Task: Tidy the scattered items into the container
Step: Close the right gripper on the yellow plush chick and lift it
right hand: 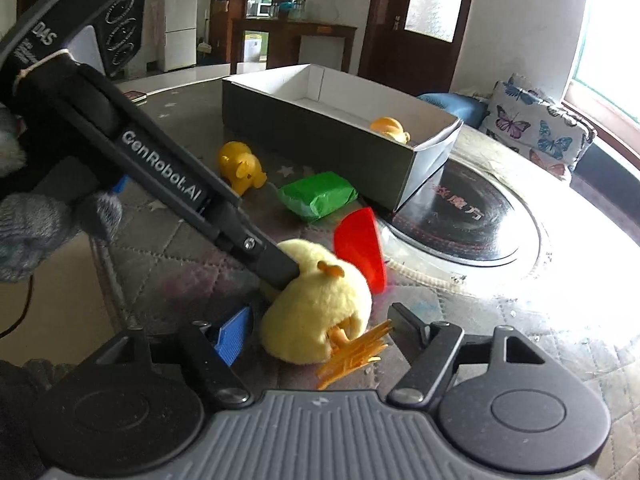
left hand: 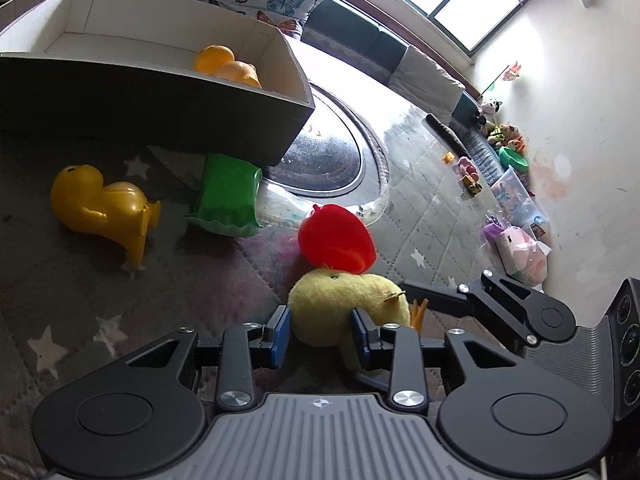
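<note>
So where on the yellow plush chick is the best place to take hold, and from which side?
Grip the yellow plush chick across its round, soft body, coming from above at a slant, as the left hand-held gripper already does. It lies on its side, and its thin orange feet and small beak offer little to clamp.

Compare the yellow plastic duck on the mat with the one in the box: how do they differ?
The plastic duck on the mat lies tipped on its side in full view, still to be tidied. The duck in the box is already inside, against the near wall of the cardboard box, which hides its lower part. The mat duck looks bigger, but it is nearer the camera. Both are glossy yellow-orange plastic and look alike in shape.
</note>
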`<state>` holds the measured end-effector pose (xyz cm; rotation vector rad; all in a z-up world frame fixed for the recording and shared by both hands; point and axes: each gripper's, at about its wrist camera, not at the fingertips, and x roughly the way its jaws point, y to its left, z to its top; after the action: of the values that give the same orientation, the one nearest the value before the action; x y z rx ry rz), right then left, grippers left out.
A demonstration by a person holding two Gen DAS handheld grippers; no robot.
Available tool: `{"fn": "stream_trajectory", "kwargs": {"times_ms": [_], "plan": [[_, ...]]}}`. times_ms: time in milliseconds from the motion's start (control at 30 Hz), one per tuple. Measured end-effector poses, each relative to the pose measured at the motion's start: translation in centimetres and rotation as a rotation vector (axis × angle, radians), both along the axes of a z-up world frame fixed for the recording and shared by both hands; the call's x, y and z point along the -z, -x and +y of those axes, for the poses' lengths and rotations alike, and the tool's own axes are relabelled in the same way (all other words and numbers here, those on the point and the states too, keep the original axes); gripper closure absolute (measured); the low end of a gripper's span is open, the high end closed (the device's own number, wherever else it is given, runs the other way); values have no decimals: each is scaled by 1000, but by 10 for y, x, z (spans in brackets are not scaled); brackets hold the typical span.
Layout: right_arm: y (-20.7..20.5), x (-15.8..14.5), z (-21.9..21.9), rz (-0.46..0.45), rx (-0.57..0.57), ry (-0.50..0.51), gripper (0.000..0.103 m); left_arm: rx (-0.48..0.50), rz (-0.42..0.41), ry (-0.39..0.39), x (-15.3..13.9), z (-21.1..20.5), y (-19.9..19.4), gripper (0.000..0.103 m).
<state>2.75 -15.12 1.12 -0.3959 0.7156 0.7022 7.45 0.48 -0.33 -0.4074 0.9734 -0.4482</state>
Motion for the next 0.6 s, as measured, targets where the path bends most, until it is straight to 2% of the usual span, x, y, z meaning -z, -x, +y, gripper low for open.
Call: {"fn": "stream_trajectory", "kwargs": {"times_ms": [200, 500, 600], "plan": [[10, -2, -5, 61, -35, -48, 26, -15, -7, -20, -3, 3, -4, 67], [2, 2, 1, 29, 44, -77, 23, -13, -36, -38, -10, 1, -5, 66], [1, 5, 10, 6, 36, -49, 27, -23, -25, -34, -8, 3, -9, 65]]}}
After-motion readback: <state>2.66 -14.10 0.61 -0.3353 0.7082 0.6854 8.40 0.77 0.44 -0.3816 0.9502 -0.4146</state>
